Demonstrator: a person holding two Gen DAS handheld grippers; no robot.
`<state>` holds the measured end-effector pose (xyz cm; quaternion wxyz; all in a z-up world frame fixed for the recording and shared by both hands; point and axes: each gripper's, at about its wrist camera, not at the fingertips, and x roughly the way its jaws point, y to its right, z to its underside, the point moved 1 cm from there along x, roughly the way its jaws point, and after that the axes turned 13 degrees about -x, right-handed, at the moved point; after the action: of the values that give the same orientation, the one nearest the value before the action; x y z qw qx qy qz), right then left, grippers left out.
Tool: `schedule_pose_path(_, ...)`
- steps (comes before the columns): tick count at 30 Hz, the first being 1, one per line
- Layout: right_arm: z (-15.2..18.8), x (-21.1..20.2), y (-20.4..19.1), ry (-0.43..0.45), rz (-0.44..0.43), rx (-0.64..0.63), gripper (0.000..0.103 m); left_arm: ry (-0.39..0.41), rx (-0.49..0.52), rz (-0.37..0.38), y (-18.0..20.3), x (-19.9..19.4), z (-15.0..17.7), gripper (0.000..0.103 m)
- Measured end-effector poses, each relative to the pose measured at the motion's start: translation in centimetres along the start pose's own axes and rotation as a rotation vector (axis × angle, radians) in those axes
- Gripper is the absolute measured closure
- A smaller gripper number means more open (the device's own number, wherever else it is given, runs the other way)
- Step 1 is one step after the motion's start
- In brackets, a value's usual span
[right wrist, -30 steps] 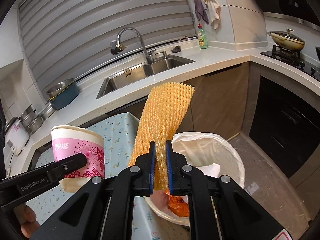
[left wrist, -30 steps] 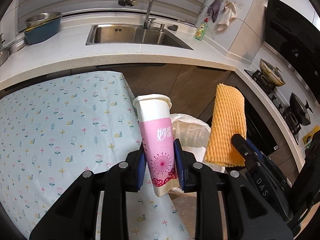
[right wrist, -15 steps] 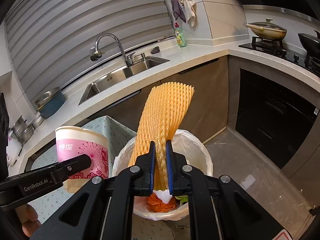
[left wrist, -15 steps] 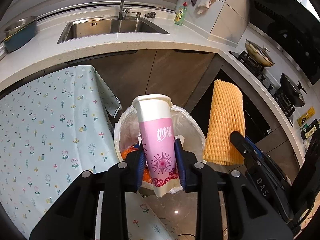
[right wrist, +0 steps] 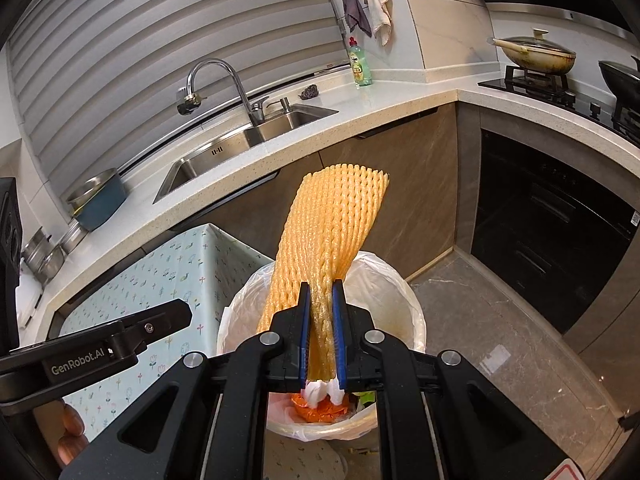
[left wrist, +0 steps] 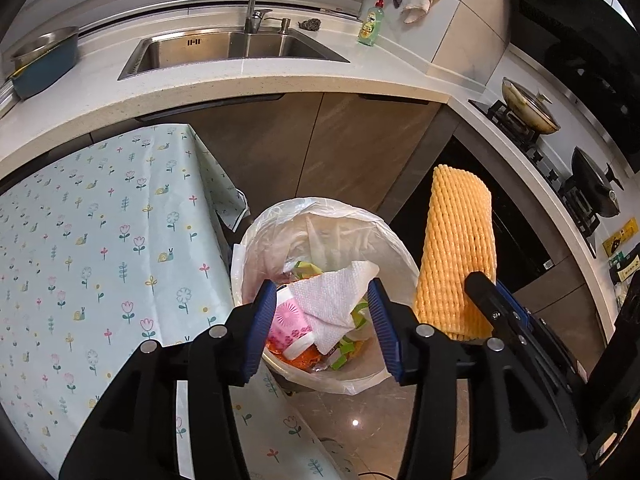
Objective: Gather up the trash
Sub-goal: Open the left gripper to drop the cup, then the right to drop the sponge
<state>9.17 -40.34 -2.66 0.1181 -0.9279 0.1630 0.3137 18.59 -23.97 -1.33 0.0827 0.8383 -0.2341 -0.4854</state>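
Below you, the bag-lined bin (left wrist: 280, 220) half-hid the pink cup (left wrist: 286, 322) under crumpled tissue (left wrist: 332, 300); your left gripper (left wrist: 322, 326) gaped wide, your right gripper (right wrist: 321, 334) pinched ribbed orange foam netting (right wrist: 332, 232) (upright, above the bin).

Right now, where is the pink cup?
In the left wrist view, the pink cup lies inside the trash bin, partly under a white paper towel, just below the open left claw.

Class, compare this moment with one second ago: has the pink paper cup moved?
Yes. The pink paper cup has left the open left gripper and dropped into the white-lined trash bin, beside the tissue.
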Motion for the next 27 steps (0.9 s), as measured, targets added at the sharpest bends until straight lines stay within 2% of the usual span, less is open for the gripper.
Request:
schedule_pose_path(16,-0.1,1.0,-2.2,-0.032,-0.057,-0.05,0.091,0.044,-0.014,-0.04,-1.5,-1.3,-0.4,0.058)
schedule_pose_path(18,-0.2,1.1,-2.5,-0.038,-0.062,-0.054,0.087,0.049,-0.02,-0.046,-1.8,-1.5,-0.5,0.055)
schedule_pose_path(19,-0.2,1.2,-2.6,-0.038,-0.06,-0.056,0.086,0.054,-0.025,-0.052,-2.0,-1.6,-0.5,0.05)
schedule_pose_path(21,-0.2,1.3,-2.9,-0.039,-0.06,-0.06,0.072,0.069,-0.032,-0.066,-2.4,-1.8,-0.6,0.044)
schedule_pose_path(23,-0.2,1.2,-3.1,-0.032,-0.054,-0.06,0.065,0.08,-0.033,-0.075,-2.6,-2.0,-0.6,0.043)
schedule_pose_path(27,-0.3,1.1,-3.5,-0.027,-0.062,-0.065,0.063,0.085,-0.041,-0.083,-3.2,-2.3,-0.7,0.043)
